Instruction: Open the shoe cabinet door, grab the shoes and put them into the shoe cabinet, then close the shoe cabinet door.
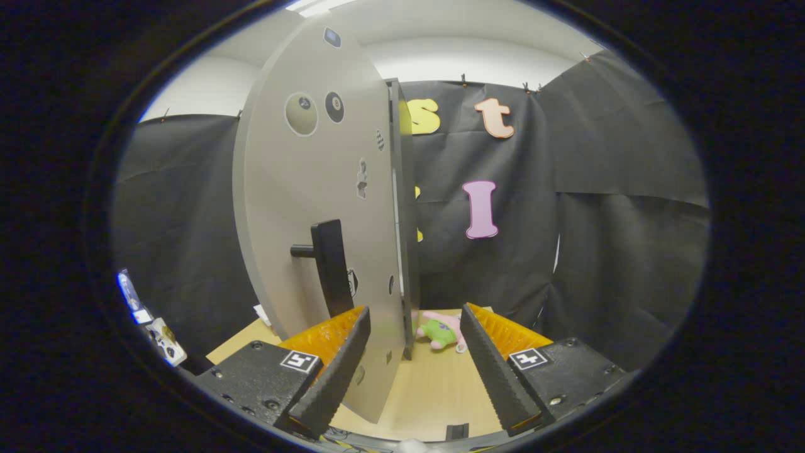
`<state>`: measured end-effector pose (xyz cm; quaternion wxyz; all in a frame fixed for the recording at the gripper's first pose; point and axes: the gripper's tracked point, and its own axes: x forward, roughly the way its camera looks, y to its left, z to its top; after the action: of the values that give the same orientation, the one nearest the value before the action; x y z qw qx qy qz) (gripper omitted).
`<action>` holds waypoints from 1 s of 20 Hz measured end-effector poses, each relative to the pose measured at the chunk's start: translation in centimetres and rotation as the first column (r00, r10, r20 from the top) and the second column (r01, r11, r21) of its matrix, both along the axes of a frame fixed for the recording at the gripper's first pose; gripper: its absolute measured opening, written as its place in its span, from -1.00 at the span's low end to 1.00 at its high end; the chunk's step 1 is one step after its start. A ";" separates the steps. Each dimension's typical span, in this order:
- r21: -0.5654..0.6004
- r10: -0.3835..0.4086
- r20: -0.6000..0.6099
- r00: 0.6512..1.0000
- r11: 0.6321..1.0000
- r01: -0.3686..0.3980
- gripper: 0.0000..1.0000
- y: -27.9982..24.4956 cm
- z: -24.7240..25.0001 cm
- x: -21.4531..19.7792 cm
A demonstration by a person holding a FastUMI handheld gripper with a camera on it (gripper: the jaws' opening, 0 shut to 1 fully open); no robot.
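On the far left, beyond the tabletop (434,402), some small light things lie low by the black cloth; they are too blurred to name. Next comes the grey cabinet door (302,207), which is swung out towards the camera, so we see its face with a few small stickers and its dark handle (330,267). The lower edge of the door stands between the two fingers, nearer to the left finger (333,371), and I cannot tell if that finger touches the panel. The gripper (412,371) has its fingers spread wide apart and they hold nothing.

Behind the free edge of the door stands the narrow grey side of the shoe cabinet (402,207). Further right, just ahead of the fingers, the pink and green shoes (440,332) lie on the tabletop, near the foot of the cabinet and beside the right finger (490,371).

I judge that the door is open and that grabbing the shoes comes next. The risk is that the left finger catches the door edge when the gripper goes forward, and pushes the door shut or drags it. The shoes look soft, so a shallow grip may slip.

The inside of the cabinet is hidden by the door. The shoes are partly covered by the right finger, and I cannot say whether it is one shoe or a pair.
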<state>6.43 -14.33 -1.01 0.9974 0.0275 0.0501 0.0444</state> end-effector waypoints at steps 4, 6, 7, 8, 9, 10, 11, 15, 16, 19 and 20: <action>0.004 -0.010 -0.004 1.000 1.000 0.010 0.91 3.5 0.0 0.0; 0.005 -0.010 -0.004 1.000 1.000 0.010 0.90 5.4 0.1 0.1; 0.004 -0.008 -0.001 1.000 1.000 0.008 0.91 6.5 0.1 0.3; 0.006 -0.006 0.002 1.000 1.000 0.006 0.90 7.5 0.1 0.5; 0.006 -0.001 0.004 1.000 1.000 0.001 0.91 8.6 0.2 0.7; 0.003 0.001 0.000 1.000 1.000 -0.001 0.91 9.6 0.2 1.0; 0.004 0.003 -0.002 1.000 1.000 -0.003 0.90 10.5 -0.1 1.3; 0.020 0.026 -0.007 1.000 0.999 -0.026 0.91 13.9 -0.5 3.5; 0.019 0.037 -0.011 0.999 0.999 -0.036 0.90 15.1 -0.5 4.0; 0.002 0.079 -0.008 0.997 0.997 -0.079 0.90 18.9 -0.3 5.9; -0.001 0.090 -0.012 0.996 0.996 -0.090 0.92 19.9 -0.7 6.7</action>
<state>13.12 5.60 -1.66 0.9941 0.0246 0.0571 0.0893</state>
